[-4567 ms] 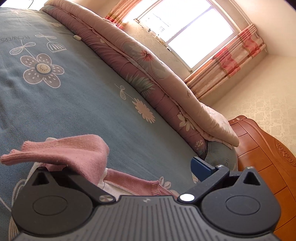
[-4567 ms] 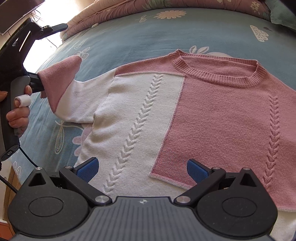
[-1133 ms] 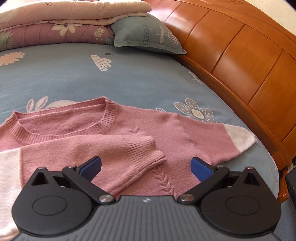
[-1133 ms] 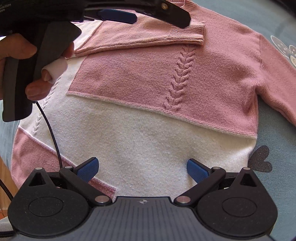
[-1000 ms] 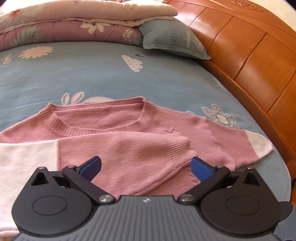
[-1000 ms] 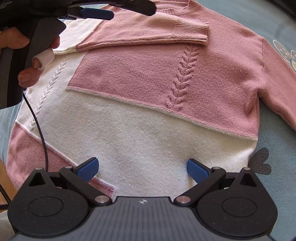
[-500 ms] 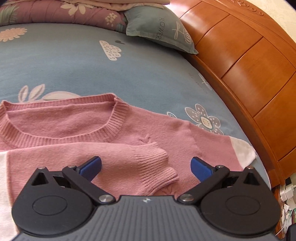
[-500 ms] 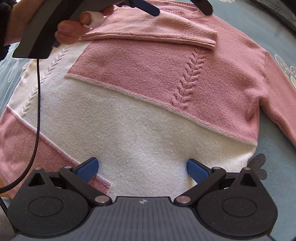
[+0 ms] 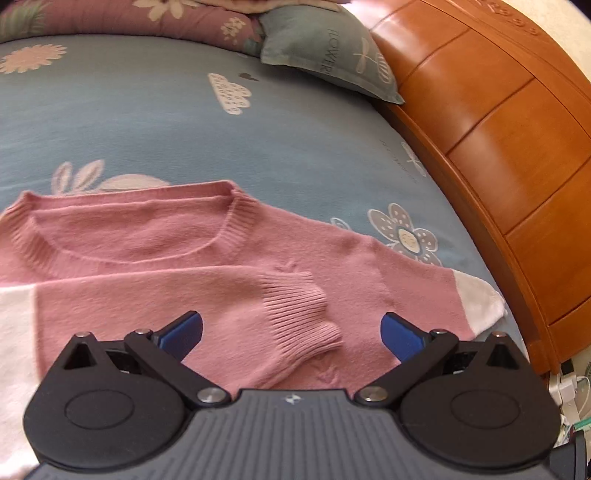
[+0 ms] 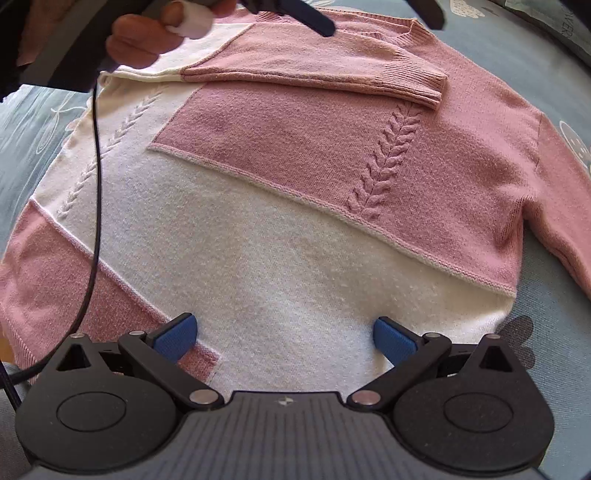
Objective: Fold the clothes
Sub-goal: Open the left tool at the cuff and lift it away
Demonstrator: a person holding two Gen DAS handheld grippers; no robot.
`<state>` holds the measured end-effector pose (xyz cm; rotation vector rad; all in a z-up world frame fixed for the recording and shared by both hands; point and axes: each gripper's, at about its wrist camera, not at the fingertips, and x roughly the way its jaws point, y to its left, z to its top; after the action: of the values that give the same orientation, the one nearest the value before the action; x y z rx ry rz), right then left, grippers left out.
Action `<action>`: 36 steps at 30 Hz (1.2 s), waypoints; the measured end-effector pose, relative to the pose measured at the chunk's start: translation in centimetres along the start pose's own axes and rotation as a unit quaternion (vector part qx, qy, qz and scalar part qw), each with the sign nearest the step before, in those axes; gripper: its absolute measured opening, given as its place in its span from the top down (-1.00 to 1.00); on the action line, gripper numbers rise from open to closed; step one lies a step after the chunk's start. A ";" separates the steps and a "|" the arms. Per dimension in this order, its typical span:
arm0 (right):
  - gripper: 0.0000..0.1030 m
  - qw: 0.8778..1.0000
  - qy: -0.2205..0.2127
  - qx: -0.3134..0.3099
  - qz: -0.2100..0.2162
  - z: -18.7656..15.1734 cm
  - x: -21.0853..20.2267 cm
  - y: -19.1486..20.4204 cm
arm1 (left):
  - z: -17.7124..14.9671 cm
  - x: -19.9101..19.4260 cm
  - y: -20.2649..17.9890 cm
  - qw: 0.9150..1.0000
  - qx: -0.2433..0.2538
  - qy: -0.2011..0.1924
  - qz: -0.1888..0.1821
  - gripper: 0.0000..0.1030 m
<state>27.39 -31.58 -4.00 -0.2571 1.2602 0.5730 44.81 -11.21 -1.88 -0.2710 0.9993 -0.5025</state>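
Note:
A pink and white knitted sweater (image 10: 295, 206) lies flat on the blue flowered bedsheet (image 9: 184, 122). One sleeve is folded across the chest, its ribbed cuff (image 9: 299, 317) just ahead of my left gripper (image 9: 291, 332), which is open and holds nothing. The other sleeve (image 9: 436, 295) stretches out to the right, ending in a white cuff. My right gripper (image 10: 282, 338) hovers open over the white lower part of the sweater, near the hem. In the right wrist view a hand (image 10: 147, 40) holds the left gripper above the folded sleeve.
A wooden headboard (image 9: 498, 147) runs along the right side of the bed. A grey pillow (image 9: 332, 55) and a rolled floral quilt (image 9: 129, 18) lie at the far end. A black cable (image 10: 94, 184) hangs from the left gripper across the sweater.
The left gripper carried the sleeve over the chest, let it go, and now stands open behind the cuff. The right gripper has shifted slightly over the lower sweater.

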 end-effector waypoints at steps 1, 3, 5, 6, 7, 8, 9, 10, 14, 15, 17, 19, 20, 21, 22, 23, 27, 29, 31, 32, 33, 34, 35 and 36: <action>-1.00 1.000 -0.002 -0.004 -0.003 -0.1 0.1 0.3 | -0.6 -1.3 1.2 1.000 -0.011 -0.009 0.027 -0.98; -1.00 1.000 -0.007 -0.012 -0.010 -0.2 0.3 1.0 | -2.1 -3.8 3.7 0.996 -0.031 -0.028 0.080 -0.98; -1.00 1.000 -0.015 -0.014 -0.018 -0.3 0.2 1.0 | -3.6 -5.1 6.2 0.991 -0.049 -0.029 0.123 -0.98; -1.00 1.000 -0.019 -0.012 -0.021 -0.4 0.3 1.1 | -4.5 -5.2 7.7 0.988 -0.062 -0.019 0.141 -0.98; -1.00 0.999 -0.022 -0.011 -0.023 -0.3 0.5 1.3 | -5.3 -5.2 9.1 0.985 -0.076 -0.010 0.153 -0.97; -1.00 0.999 -0.025 -0.009 -0.025 -0.3 0.7 1.6 | -5.9 -5.5 9.9 0.985 -0.083 -0.011 0.153 -0.96; -1.00 0.999 -0.028 -0.007 -0.028 -0.2 0.9 1.9 | -6.2 -6.1 10.0 0.986 -0.081 -0.021 0.147 -0.96; -1.00 0.999 -0.030 -0.006 -0.029 -0.2 1.0 2.1 | -6.1 -6.7 9.8 0.986 -0.078 -0.027 0.146 -0.96; -1.00 0.999 -0.011 0.010 -0.037 0.7 1.4 2.0 | -6.1 -8.6 9.2 0.986 -0.044 -0.057 0.152 -0.98; -1.00 0.999 -0.006 0.014 -0.040 0.9 1.4 2.1 | -6.3 -8.1 10.1 0.986 -0.053 -0.033 0.156 -0.98; -1.00 0.999 0.002 0.023 -0.047 1.3 1.6 2.2 | -6.5 -7.5 11.8 0.986 -0.068 -0.001 0.154 -0.93; -1.00 0.998 0.008 0.031 -0.052 1.6 1.8 2.3 | -5.9 -8.6 11.7 0.989 -0.055 -0.014 0.138 -0.93; -1.00 0.998 0.008 0.036 -0.055 1.6 1.8 2.4 | -5.6 -9.3 11.7 0.991 -0.056 -0.022 0.124 -0.94; -1.00 0.998 0.008 0.040 -0.057 1.6 1.8 2.4 | -5.3 -10.0 11.6 0.992 -0.057 -0.030 0.110 -0.96; -1.00 0.997 0.006 0.045 -0.061 1.6 1.8 2.5 | -5.1 -10.6 11.7 0.993 -0.061 -0.033 0.092 -0.96; -1.00 0.997 0.005 0.051 -0.065 1.6 1.9 2.6 | -5.1 -10.7 12.0 0.995 -0.071 -0.022 0.069 -0.96; -1.00 0.995 0.010 0.070 -0.077 1.9 1.9 2.8 | -6.4 -10.3 12.8 0.995 -0.088 0.042 0.010 -0.96; -1.00 0.994 0.013 0.078 -0.081 2.0 2.0 2.8 | -7.2 -10.2 13.4 0.994 -0.093 0.059 0.023 -0.96; -1.00 0.993 0.010 0.083 -0.083 1.9 2.0 2.9 | -7.8 -10.9 14.2 0.992 -0.104 0.034 0.060 -0.94; -1.00 0.993 0.008 0.086 -0.084 1.8 1.9 2.9 | -8.1 -11.0 14.8 0.990 -0.122 0.031 0.063 -0.95; -1.00 0.992 0.008 0.090 -0.087 1.8 1.9 3.0 | -8.4 -11.2 15.3 0.988 -0.140 0.028 0.066 -0.95; -1.00 0.992 0.008 0.093 -0.089 1.7 1.9 3.0 | -8.6 -11.3 15.8 0.985 -0.152 0.027 0.072 -0.95; -1.00 0.991 0.008 0.097 -0.090 1.7 1.9 3.1 | -8.8 -11.4 15.9 0.984 -0.153 0.031 0.088 -0.92; -1.00 0.991 0.009 0.100 -0.092 1.7 1.9 3.1 | -9.0 -11.5 15.9 0.983 -0.154 0.033 0.097 -0.91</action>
<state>27.47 -27.62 -4.88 -0.2084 1.2846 0.2838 36.47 8.44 -5.11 -0.4293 1.1551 -0.1781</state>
